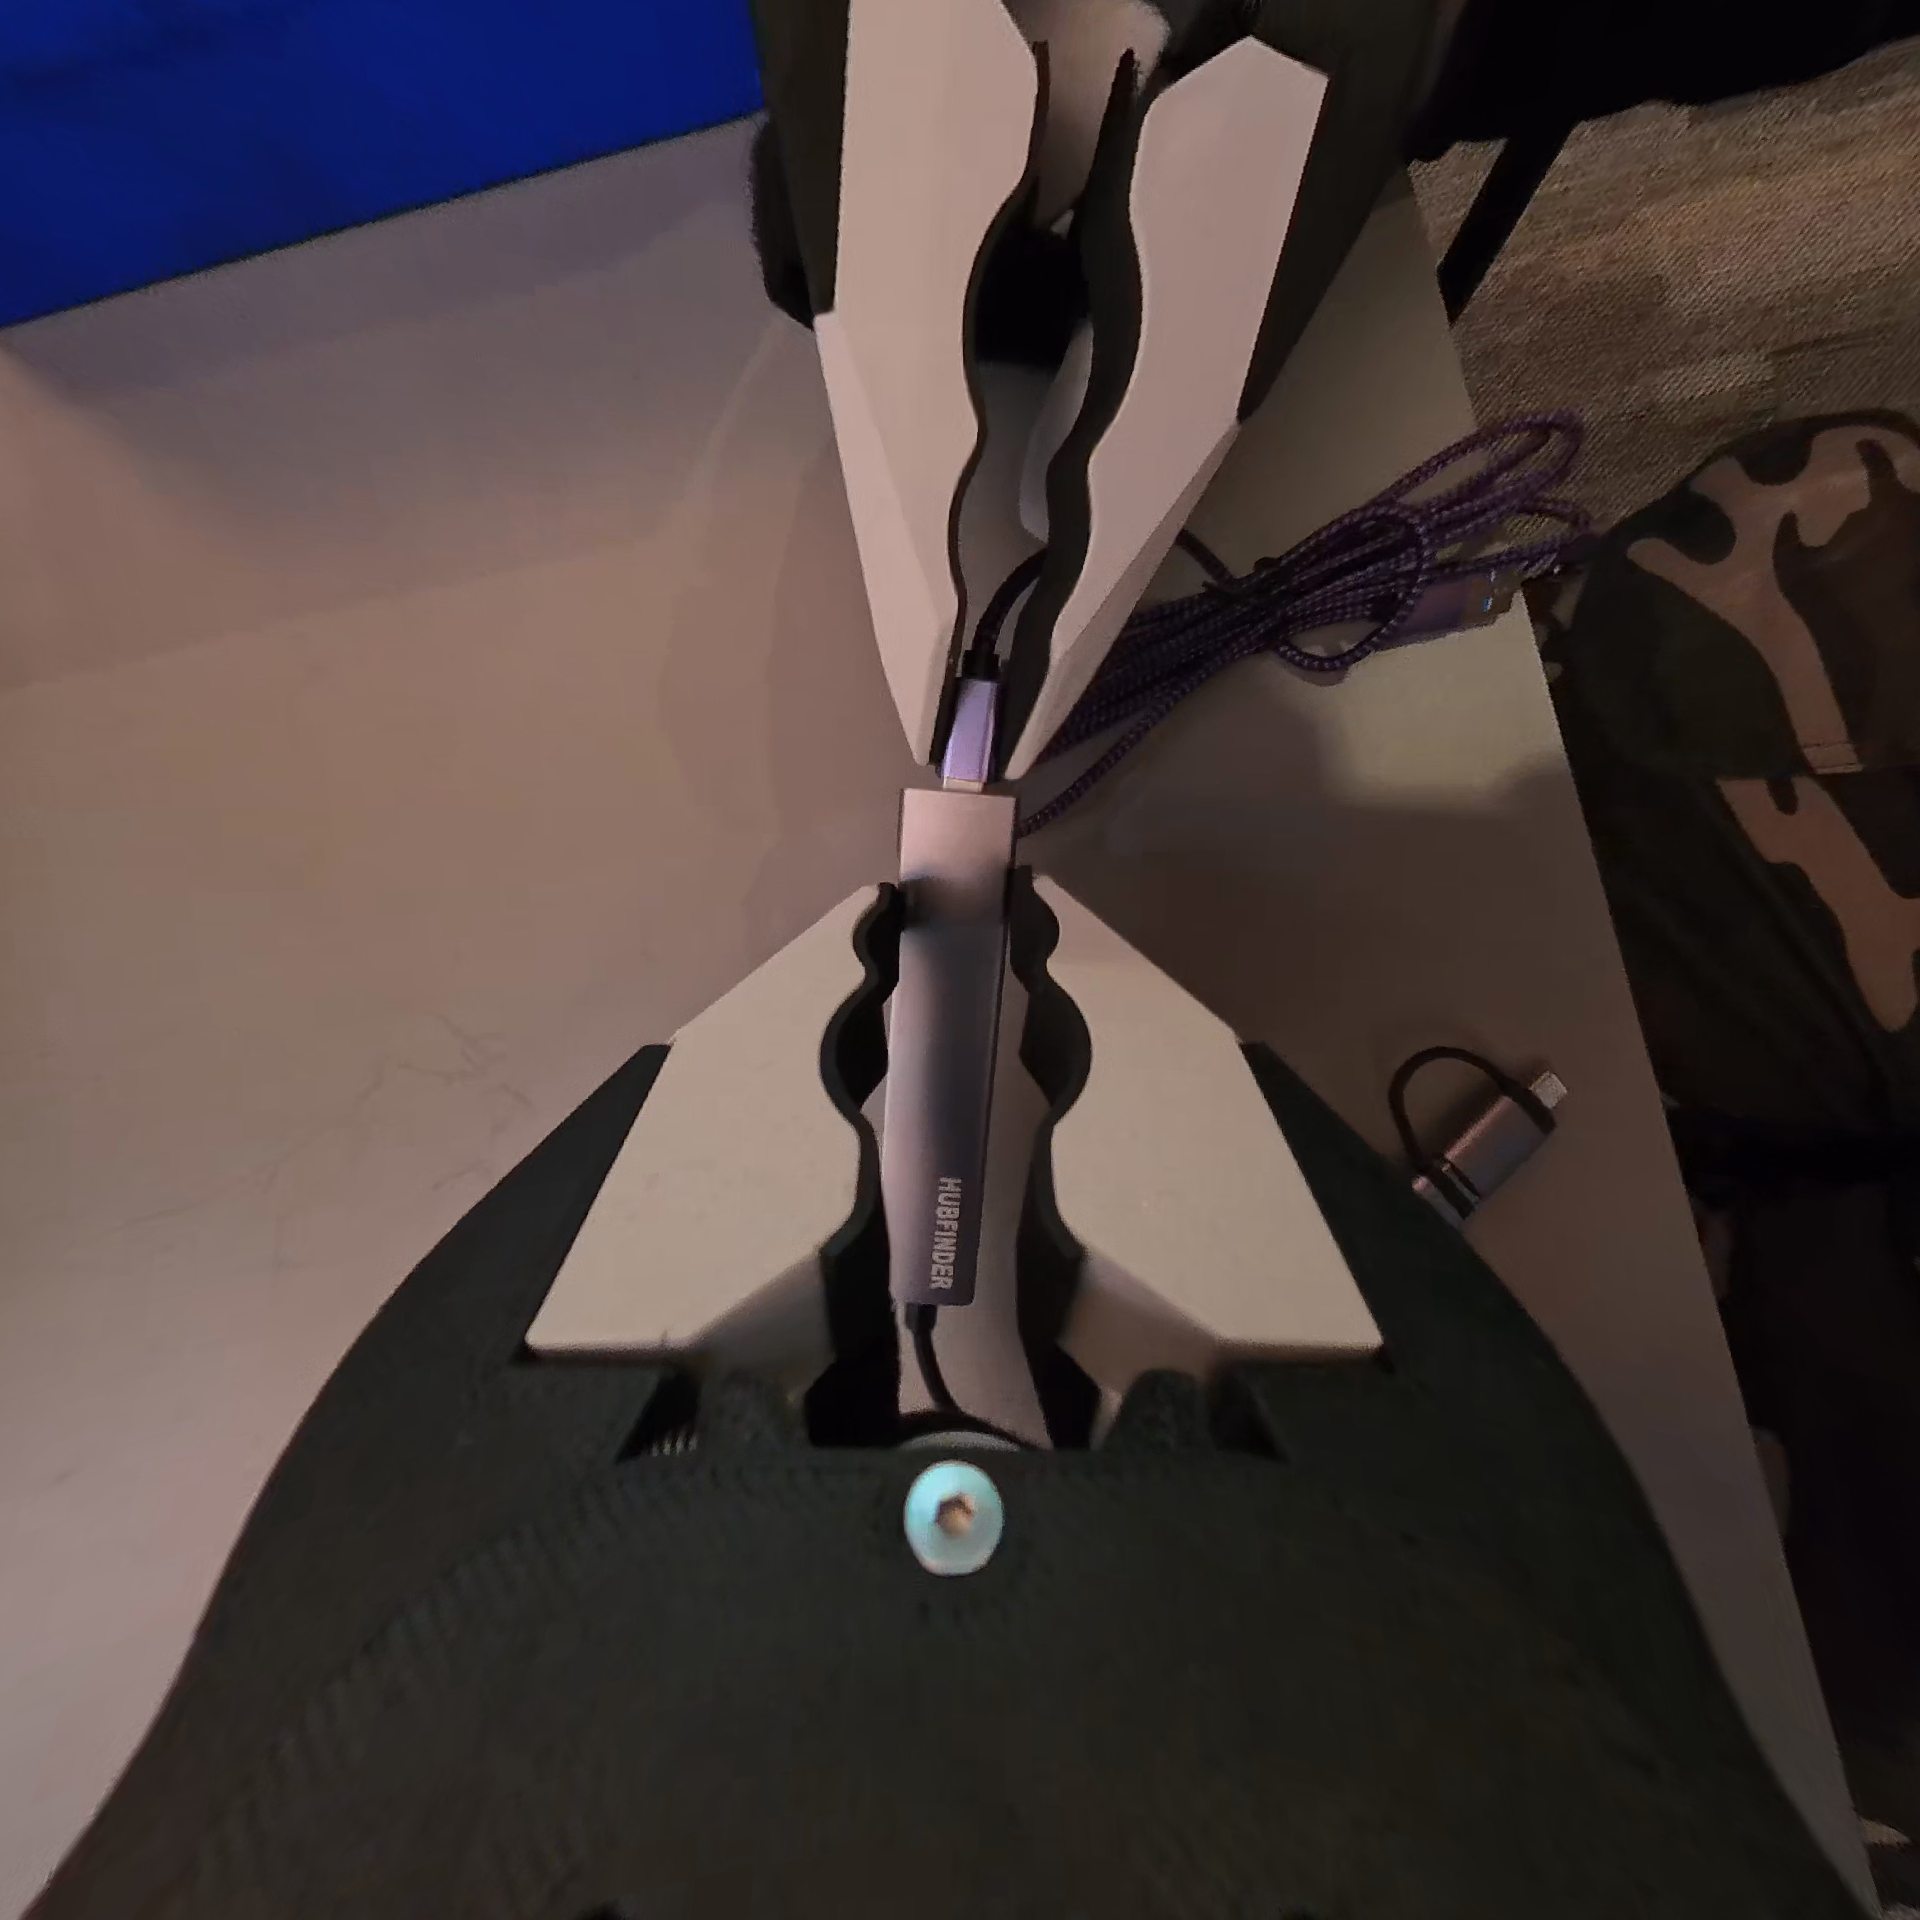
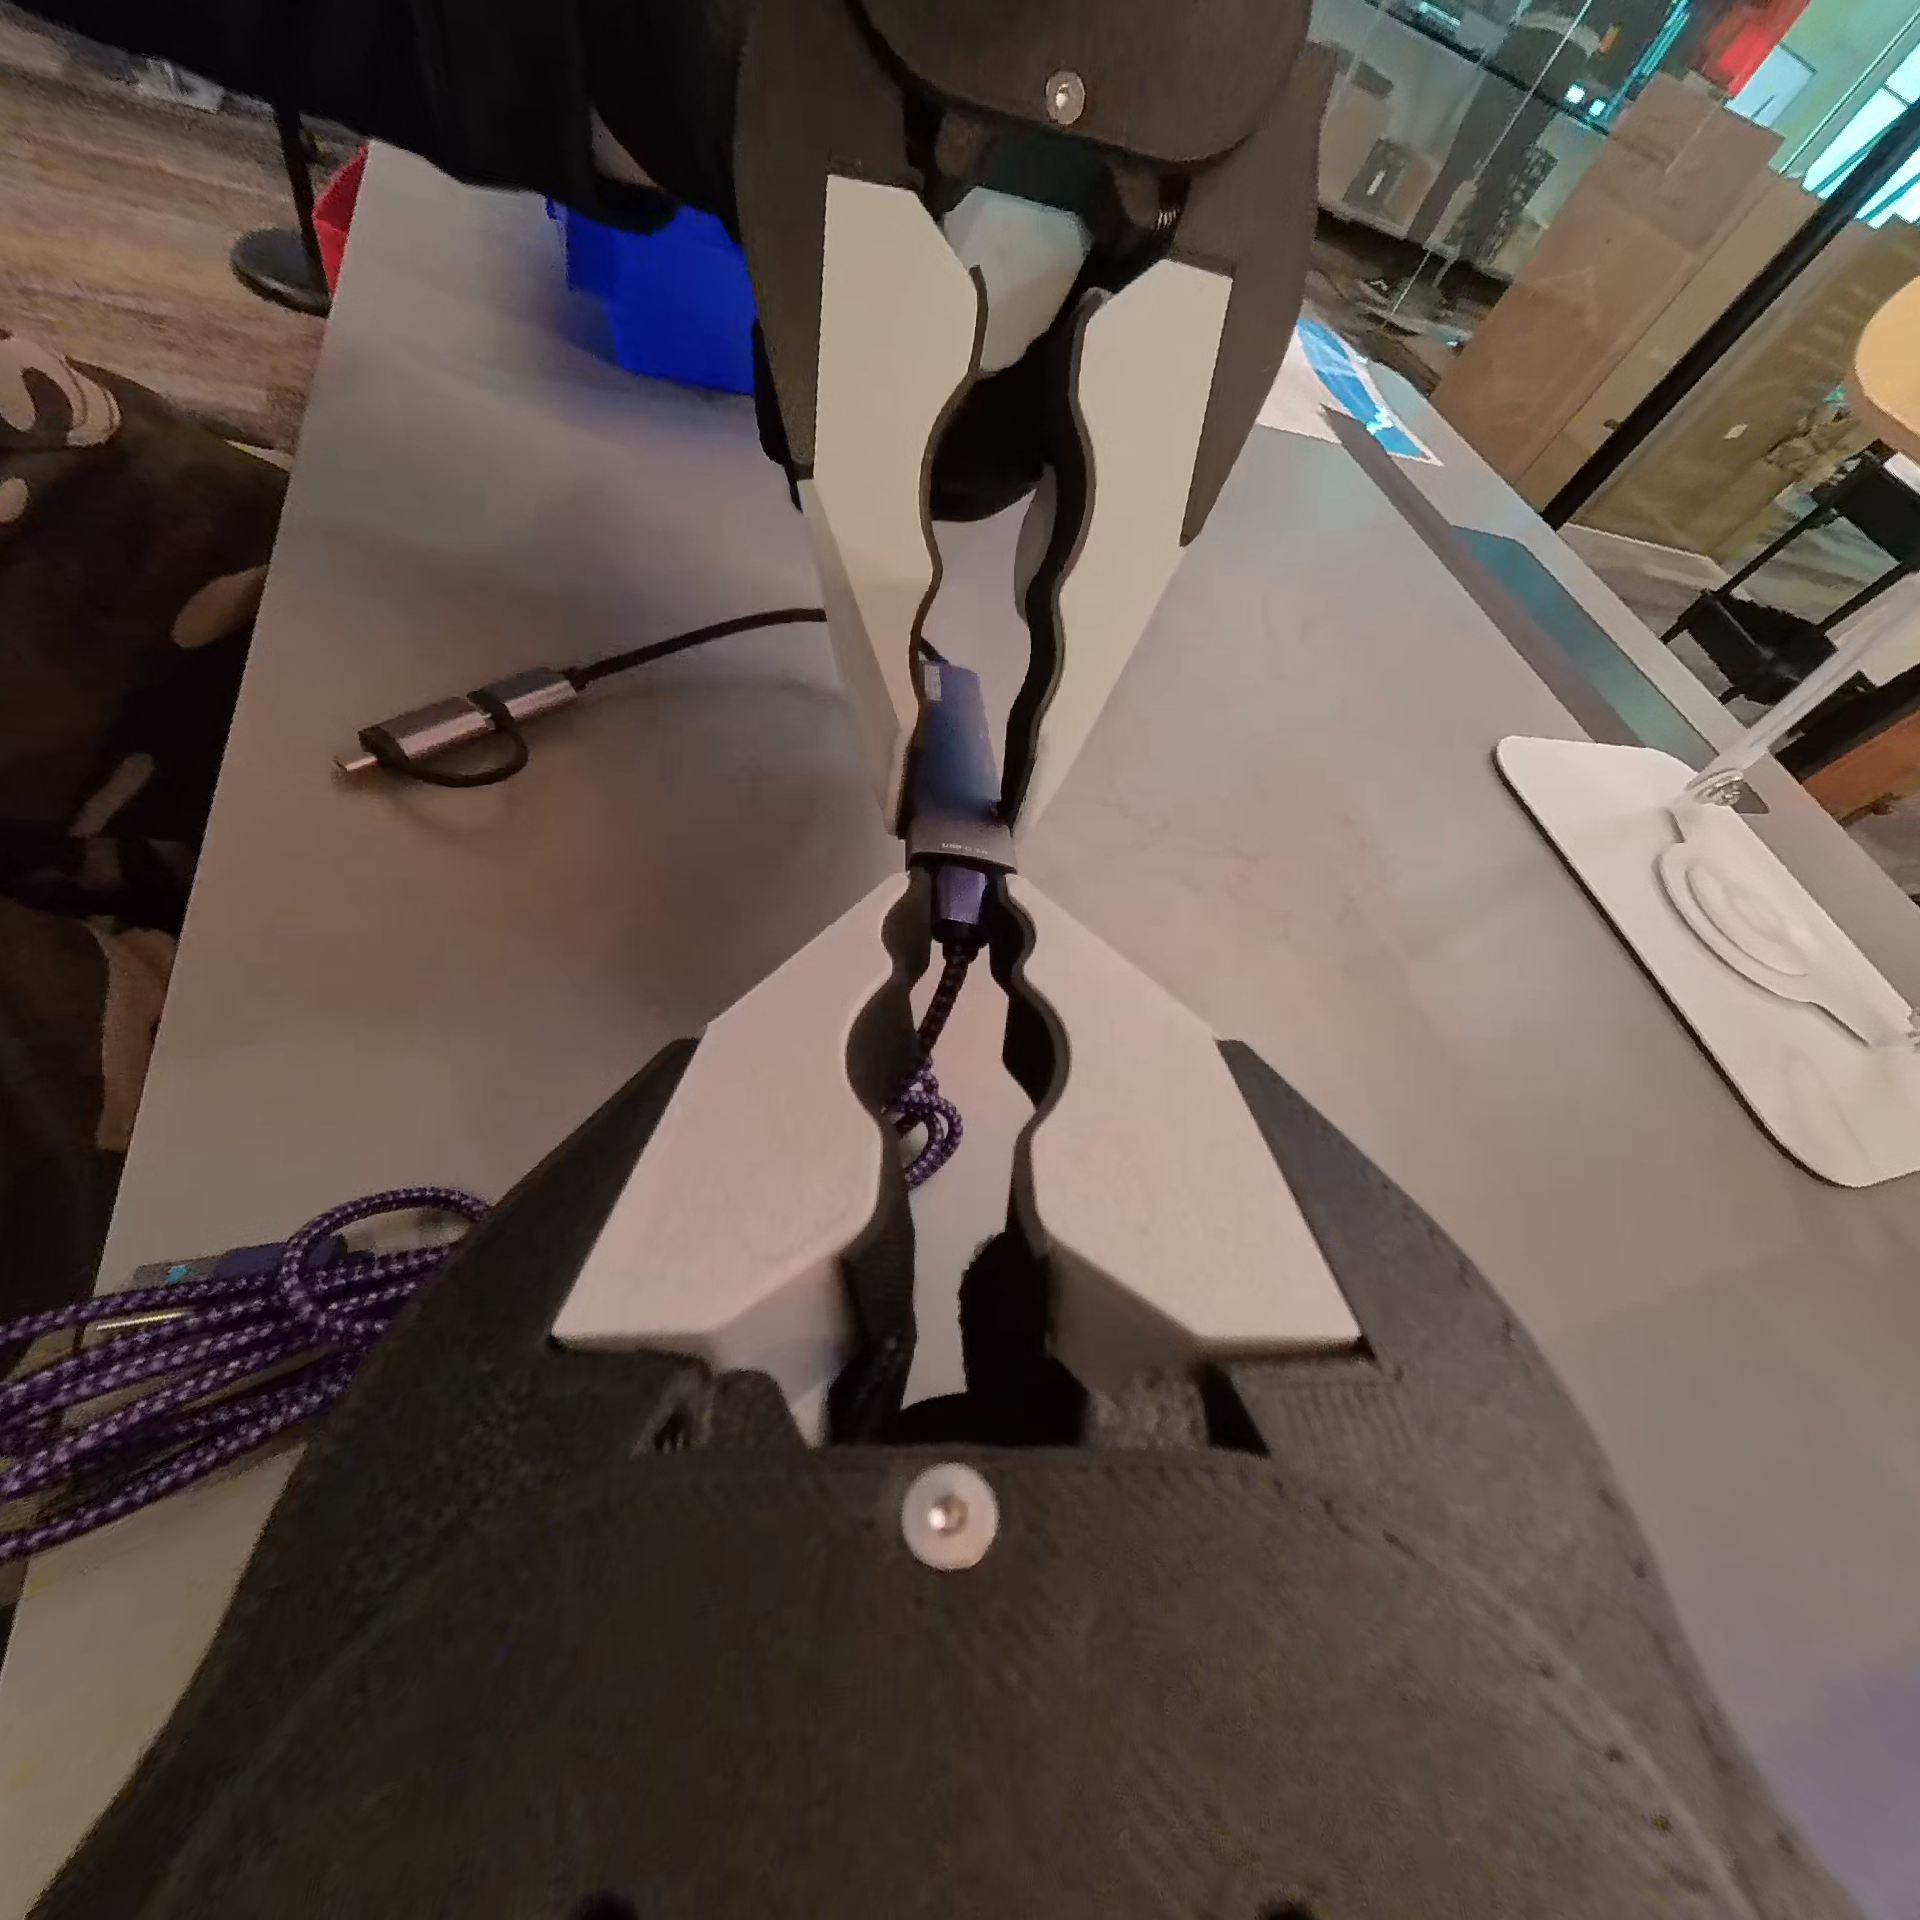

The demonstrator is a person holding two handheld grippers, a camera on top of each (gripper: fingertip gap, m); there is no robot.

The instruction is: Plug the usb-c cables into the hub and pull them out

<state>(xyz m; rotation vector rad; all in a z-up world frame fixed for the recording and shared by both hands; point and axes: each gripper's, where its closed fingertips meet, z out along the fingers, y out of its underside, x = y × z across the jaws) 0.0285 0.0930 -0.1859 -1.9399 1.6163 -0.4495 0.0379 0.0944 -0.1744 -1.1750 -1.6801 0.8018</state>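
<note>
Left gripper (image 1: 951, 894), frame bottom-centre of its view, clamped on grey hub (image 1: 945, 1039); hub runs up frame centre, held above table (image 1: 312, 831). Right gripper (image 1: 971, 764) reaches down from top of same view, pinching purple plug (image 1: 968, 727), plug tip seated in hub's far end. Braided purple cable (image 1: 1351, 603) bundled right of centre, on table. Hub's own adapter plug (image 1: 1486, 1143) lower right, on table. Right view: plug (image 2: 961, 899) at centre between fingertips; blue bin (image 2: 665, 301) upper left; white stand base (image 2: 1704, 956) right.

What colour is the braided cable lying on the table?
Purple with a lighter speckled weave, clearest in the right wrist view: braided cable.
</note>
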